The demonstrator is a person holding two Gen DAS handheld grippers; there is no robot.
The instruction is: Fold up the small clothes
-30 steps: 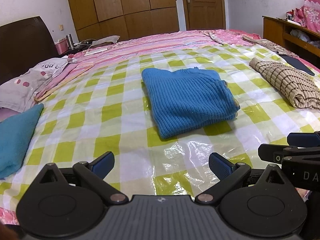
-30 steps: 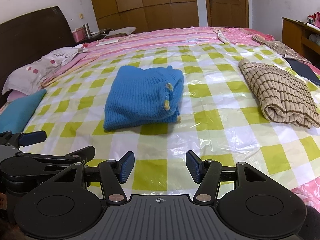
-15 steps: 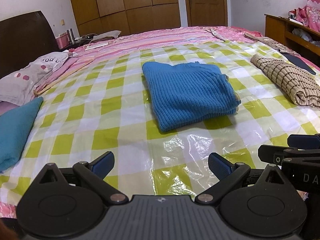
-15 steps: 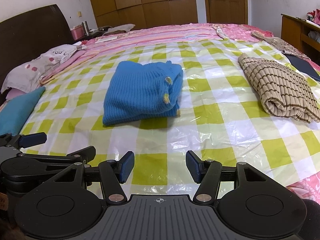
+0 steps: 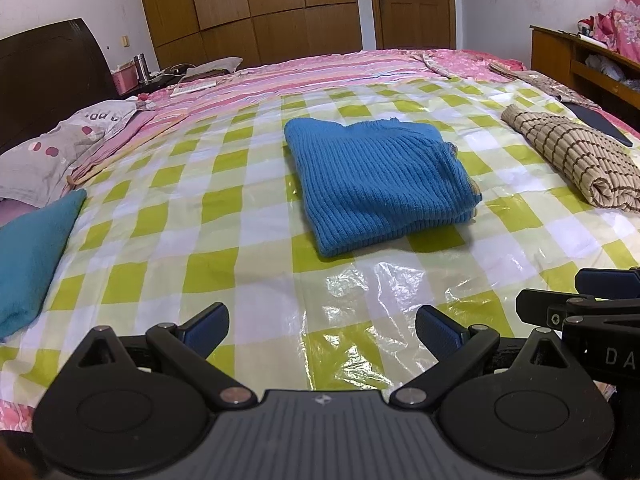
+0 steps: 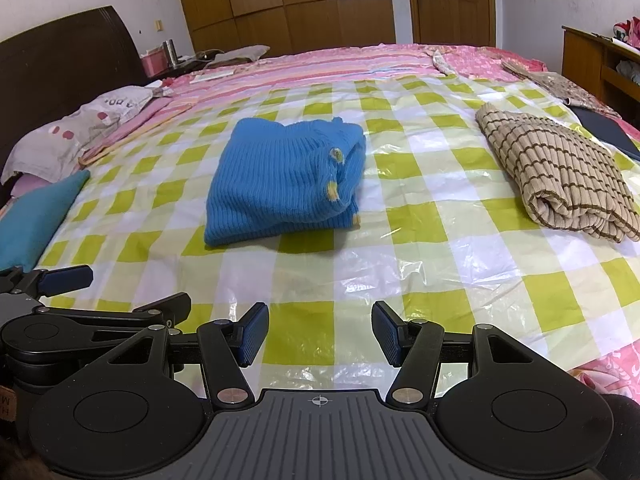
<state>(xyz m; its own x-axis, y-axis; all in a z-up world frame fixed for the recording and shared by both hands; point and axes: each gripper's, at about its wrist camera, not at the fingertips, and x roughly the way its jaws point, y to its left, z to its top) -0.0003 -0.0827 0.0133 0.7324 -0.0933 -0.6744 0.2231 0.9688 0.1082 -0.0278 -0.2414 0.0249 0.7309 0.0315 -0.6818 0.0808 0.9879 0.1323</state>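
A folded blue knit sweater (image 5: pixel 380 182) lies on the green-checked plastic sheet (image 5: pixel 248 248) in the middle of the bed; it also shows in the right wrist view (image 6: pixel 280 180), with small yellow buttons on its right fold. My left gripper (image 5: pixel 322 328) is open and empty, held back near the bed's front edge, well short of the sweater. My right gripper (image 6: pixel 320 336) is open and empty too, beside the left one (image 6: pixel 64 280). The right gripper's side (image 5: pixel 592 308) shows at the right of the left wrist view.
A folded beige striped garment (image 6: pixel 560 176) lies at the right of the sheet (image 6: pixel 440 240). A teal cushion (image 5: pixel 28 248) and a pillow (image 5: pixel 60 148) lie at the left. A dark flat item (image 5: pixel 600 124), a wooden desk (image 5: pixel 580 60) and wardrobes (image 5: pixel 248 12) stand beyond.
Both grippers have drawn back and risen slightly, so the sweater looks a little farther away. Both stay open. The clothes have not moved.
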